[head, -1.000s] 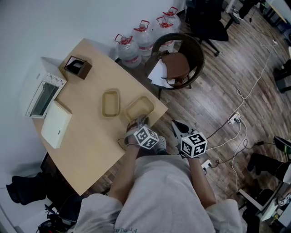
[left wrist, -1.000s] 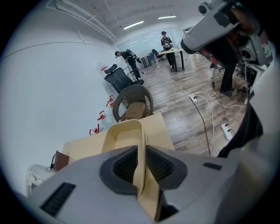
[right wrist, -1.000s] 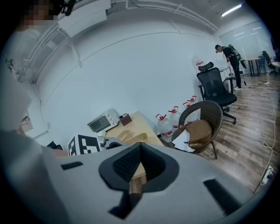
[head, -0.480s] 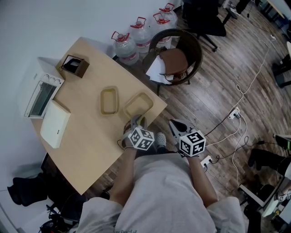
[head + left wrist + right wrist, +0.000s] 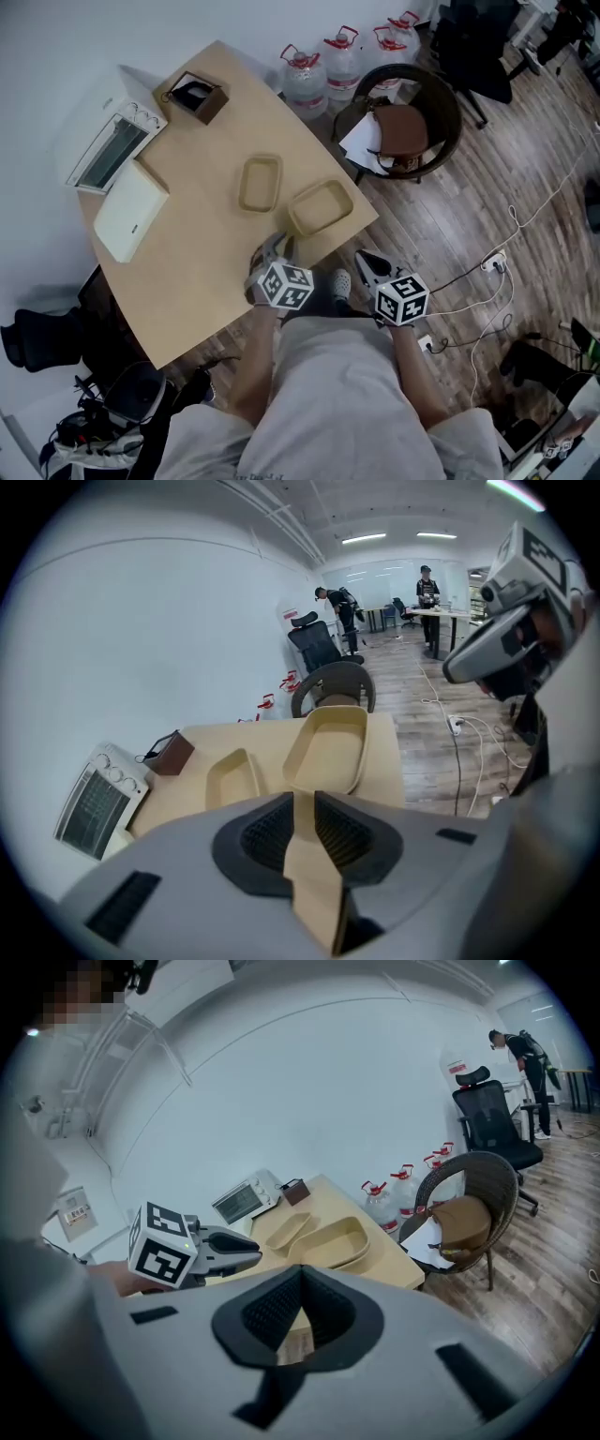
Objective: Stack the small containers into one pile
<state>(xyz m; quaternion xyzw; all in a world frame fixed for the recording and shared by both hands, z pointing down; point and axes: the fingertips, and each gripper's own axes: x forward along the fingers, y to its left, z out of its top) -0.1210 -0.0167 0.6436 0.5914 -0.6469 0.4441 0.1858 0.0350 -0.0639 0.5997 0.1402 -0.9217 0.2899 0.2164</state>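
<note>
- Since the earlier frame our left gripper (image 5: 277, 248) has slipped slightly left of the near container (image 5: 320, 207). Both containers lie as before.
- Our left fingers (image 5: 267, 832) stand a little apart, with only desk (image 5: 187, 272) showing between them. Our right fingers (image 5: 272, 1312) are clenched on nothing.
- The left gripper hangs over the desk's near edge, just short of the near container. The right gripper (image 5: 367, 265) sits off the desk.
- The far container (image 5: 261, 183) lies beside the near one, apart and angled differently.
- We judge the pick comes next. We should widen the fingers, take one rim wall squarely and lift clear. Then we turn to match the other's long axis and lower until it nests.
</note>
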